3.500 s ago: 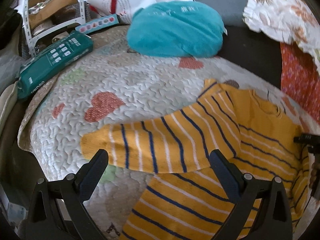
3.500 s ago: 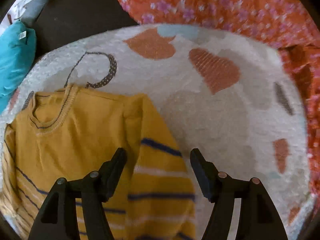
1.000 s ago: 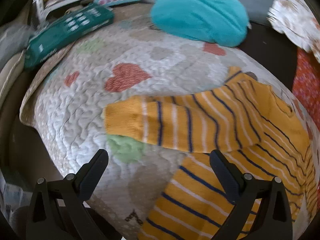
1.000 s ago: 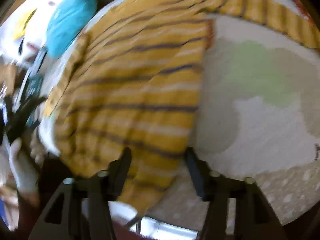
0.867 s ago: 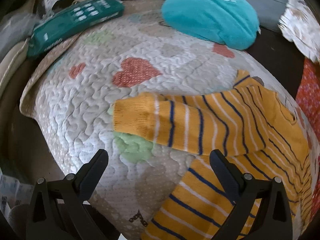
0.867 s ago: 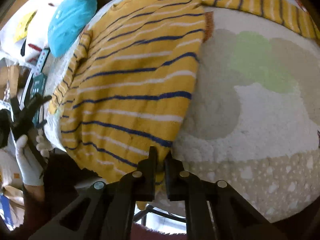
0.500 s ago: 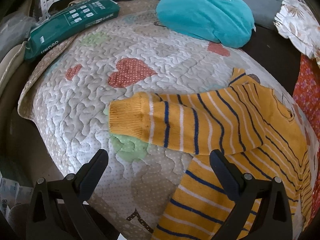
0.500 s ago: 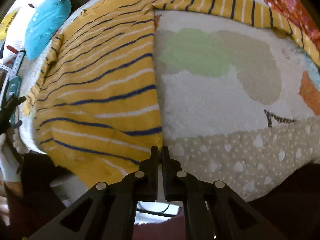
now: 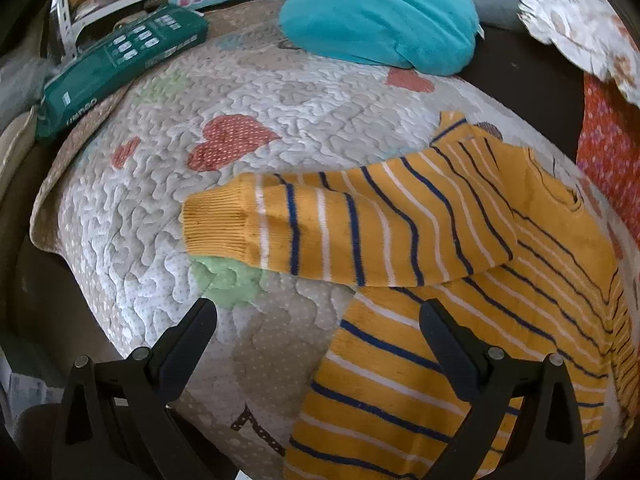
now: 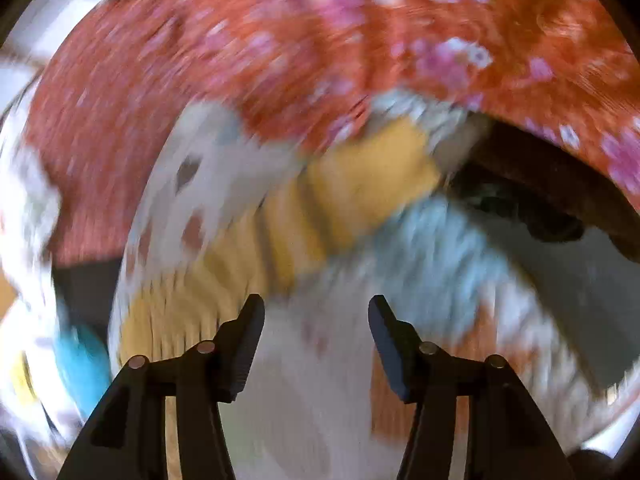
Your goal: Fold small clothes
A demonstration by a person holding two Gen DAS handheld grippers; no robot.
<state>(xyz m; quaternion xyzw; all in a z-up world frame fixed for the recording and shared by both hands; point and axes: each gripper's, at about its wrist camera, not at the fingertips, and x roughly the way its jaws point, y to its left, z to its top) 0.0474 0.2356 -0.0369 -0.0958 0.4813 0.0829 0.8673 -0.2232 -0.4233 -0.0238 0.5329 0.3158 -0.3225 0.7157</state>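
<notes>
A small yellow sweater (image 9: pixel 460 312) with navy and white stripes lies flat on a quilted mat (image 9: pixel 248 92). One sleeve (image 9: pixel 320 232) stretches left with its ribbed cuff toward the mat's edge. My left gripper (image 9: pixel 318 320) hovers open over the mat, just below that sleeve, with nothing between its fingers. The right wrist view is badly blurred. In it the other yellow sleeve (image 10: pixel 360 184) runs up toward orange floral cloth. My right gripper (image 10: pixel 316 320) has its jaws opening, with only bare mat between them.
A teal cushion (image 9: pixel 380 16) rests at the far edge of the mat. A green pack (image 9: pixel 120 68) lies at the far left beside a white rack. Orange floral fabric (image 10: pixel 360 40) and a pale floral cloth (image 9: pixel 580 20) border the right side.
The right gripper let go of the sweater's hem, opened, and swung fast toward the other sleeve near the orange cloth. The left gripper barely shifted, staying open.
</notes>
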